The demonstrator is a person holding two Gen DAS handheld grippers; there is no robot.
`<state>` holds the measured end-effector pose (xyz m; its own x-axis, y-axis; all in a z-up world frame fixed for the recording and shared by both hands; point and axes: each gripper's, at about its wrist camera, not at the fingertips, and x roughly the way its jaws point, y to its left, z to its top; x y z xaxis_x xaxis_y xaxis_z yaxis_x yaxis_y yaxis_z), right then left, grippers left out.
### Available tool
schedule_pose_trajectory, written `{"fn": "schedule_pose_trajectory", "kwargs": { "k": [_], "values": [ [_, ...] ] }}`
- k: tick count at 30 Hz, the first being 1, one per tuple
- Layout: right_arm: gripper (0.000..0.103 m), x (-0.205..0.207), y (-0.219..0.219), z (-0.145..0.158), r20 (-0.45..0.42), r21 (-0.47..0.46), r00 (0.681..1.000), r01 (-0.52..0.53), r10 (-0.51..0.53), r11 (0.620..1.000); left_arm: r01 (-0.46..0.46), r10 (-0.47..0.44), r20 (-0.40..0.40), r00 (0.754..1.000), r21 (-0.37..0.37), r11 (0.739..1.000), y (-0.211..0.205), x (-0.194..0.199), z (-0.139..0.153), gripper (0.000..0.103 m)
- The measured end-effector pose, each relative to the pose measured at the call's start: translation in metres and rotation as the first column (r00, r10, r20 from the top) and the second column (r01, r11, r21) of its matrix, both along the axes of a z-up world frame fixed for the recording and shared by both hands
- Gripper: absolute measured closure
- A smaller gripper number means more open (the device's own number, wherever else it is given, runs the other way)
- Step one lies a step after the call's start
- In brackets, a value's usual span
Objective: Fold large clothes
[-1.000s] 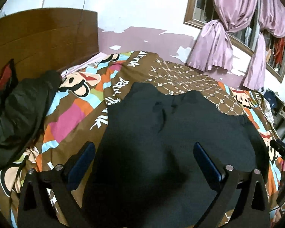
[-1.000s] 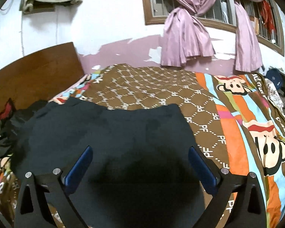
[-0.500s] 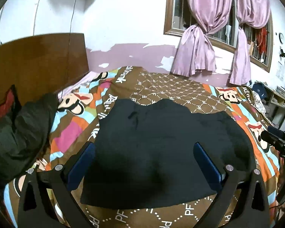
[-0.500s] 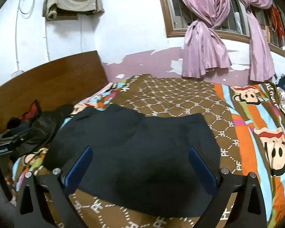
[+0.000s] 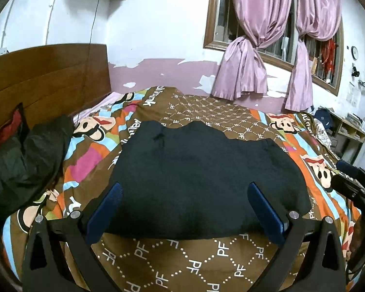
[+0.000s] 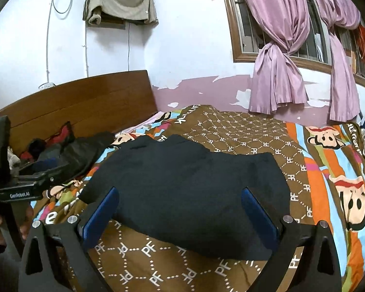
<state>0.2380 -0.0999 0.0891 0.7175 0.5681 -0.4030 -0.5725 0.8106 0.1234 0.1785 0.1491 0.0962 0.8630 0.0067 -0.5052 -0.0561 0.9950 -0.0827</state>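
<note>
Dark navy garment (image 5: 202, 175), folded into a rough rectangle, flat on bedspread (image 5: 182, 265)

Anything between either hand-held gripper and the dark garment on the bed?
Nothing visible. Both the left hand-held gripper and right hand-held gripper are open, with only bare bedspread before the dark garment.

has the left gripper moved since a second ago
Yes. The left gripper has pulled back and up from the black garment: the garment's near edge and the bedspread in front of it now show, and more wall appears above the headboard.
</note>
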Motion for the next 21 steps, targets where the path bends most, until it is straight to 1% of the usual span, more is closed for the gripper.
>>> {"fn": "schedule_pose_trajectory", "kwargs": {
  "k": [3, 8, 13, 15, 19, 20, 21],
  "values": [
    [0.002, -0.007, -0.001, 0.000, -0.009, 0.020, 1.000, -0.003, 0.003, 1.000, 0.020, -0.021, 0.026, 0.999, 0.005, 1.000, -0.003, -0.012, 0.001, 0.002],
    [0.002, -0.017, -0.007, 0.002, 0.009, 0.030, 1.000, -0.002, 0.002, 1.000, 0.042, -0.043, 0.046, 0.998, 0.026, 0.999, -0.010, -0.024, 0.004, 0.002],
    [0.001, -0.026, -0.009, -0.002, 0.014, 0.018, 1.000, -0.027, 0.026, 0.999, 0.017, -0.019, 0.051, 0.999, 0.033, 0.999, -0.012, -0.035, -0.001, 0.002],
    [0.001, -0.029, -0.009, -0.006, 0.010, 0.012, 1.000, -0.029, 0.029, 1.000, 0.007, -0.010, 0.054, 0.998, 0.050, 0.999, -0.012, -0.038, -0.004, 0.002],
    [0.001, -0.037, -0.007, -0.015, 0.024, -0.009, 1.000, 0.008, -0.008, 1.000, -0.043, 0.035, 0.066, 0.997, 0.118, 0.992, -0.017, -0.046, -0.012, 0.002],
    [0.001, -0.039, -0.005, -0.017, 0.032, -0.024, 0.999, 0.017, -0.016, 1.000, -0.068, 0.057, 0.080, 0.995, 0.144, 0.987, -0.019, -0.049, -0.014, 0.002],
    [0.000, -0.041, -0.004, -0.020, 0.039, -0.035, 0.999, 0.023, -0.022, 0.999, -0.074, 0.060, 0.092, 0.994, 0.157, 0.985, -0.019, -0.051, -0.018, 0.002]
  ]
}}
